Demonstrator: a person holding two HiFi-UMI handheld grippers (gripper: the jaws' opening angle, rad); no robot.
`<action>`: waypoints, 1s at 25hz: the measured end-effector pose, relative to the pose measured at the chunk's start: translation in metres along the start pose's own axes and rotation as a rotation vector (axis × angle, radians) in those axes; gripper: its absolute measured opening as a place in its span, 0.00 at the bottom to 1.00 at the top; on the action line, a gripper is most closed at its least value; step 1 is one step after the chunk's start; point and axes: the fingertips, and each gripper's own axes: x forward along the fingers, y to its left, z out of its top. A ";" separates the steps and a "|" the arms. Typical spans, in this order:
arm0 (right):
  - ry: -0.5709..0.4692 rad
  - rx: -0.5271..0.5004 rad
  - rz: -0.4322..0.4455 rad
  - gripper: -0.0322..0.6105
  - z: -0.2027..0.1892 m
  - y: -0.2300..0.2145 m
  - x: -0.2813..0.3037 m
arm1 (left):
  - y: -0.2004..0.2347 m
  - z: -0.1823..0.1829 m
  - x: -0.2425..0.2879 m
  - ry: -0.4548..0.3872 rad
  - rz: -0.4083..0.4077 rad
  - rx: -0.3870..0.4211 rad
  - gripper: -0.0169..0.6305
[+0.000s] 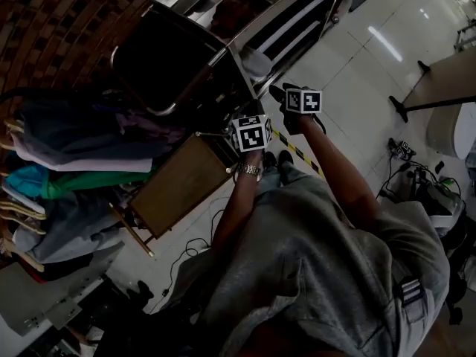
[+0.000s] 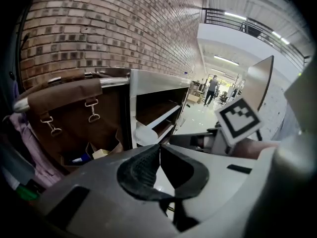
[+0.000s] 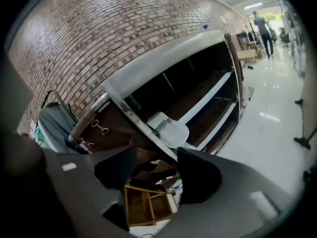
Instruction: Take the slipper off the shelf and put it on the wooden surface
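Note:
A white slipper [image 1: 256, 64] lies at the near end of a shelf in the metal shelf unit [image 1: 223, 13]; it also shows in the left gripper view [image 2: 143, 135] and the right gripper view [image 3: 168, 128]. The wooden surface [image 1: 182, 184] stands on the floor below and left of the shelf, and part of it [image 3: 143, 205] shows between the right jaws. My left gripper [image 2: 159, 147] is shut and empty, a short way from the slipper. My right gripper [image 3: 156, 155] is open with nothing in it, aimed at the slipper. Both marker cubes [image 1: 251, 132] [image 1: 303, 100] hover by the shelf's end.
A rack of hanging clothes [image 1: 67, 169] fills the left side. A brown bag with metal clips [image 2: 69, 108] hangs beside the shelf unit against a brick wall [image 2: 124, 29]. Yellow-black tape [image 1: 294, 149] runs across the tiled floor. Cables and gear [image 1: 416, 177] lie at the right.

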 end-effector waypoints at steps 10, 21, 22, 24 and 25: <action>0.024 0.435 0.040 0.88 0.022 -0.083 0.171 | 0.068 -0.063 -0.021 0.080 0.145 -0.111 0.04; -0.097 0.380 0.232 0.17 0.041 -0.051 0.166 | 0.055 -0.068 -0.003 0.091 0.077 -0.103 0.04; -0.102 0.320 0.200 0.17 0.041 -0.049 0.145 | 0.050 -0.062 -0.001 0.082 0.069 -0.095 0.04; -0.114 0.186 0.124 0.16 0.039 -0.047 0.089 | 0.035 -0.046 0.004 0.058 0.046 -0.077 0.04; -0.116 0.135 0.081 0.16 0.038 -0.047 0.059 | 0.025 -0.035 0.008 0.043 0.034 -0.063 0.04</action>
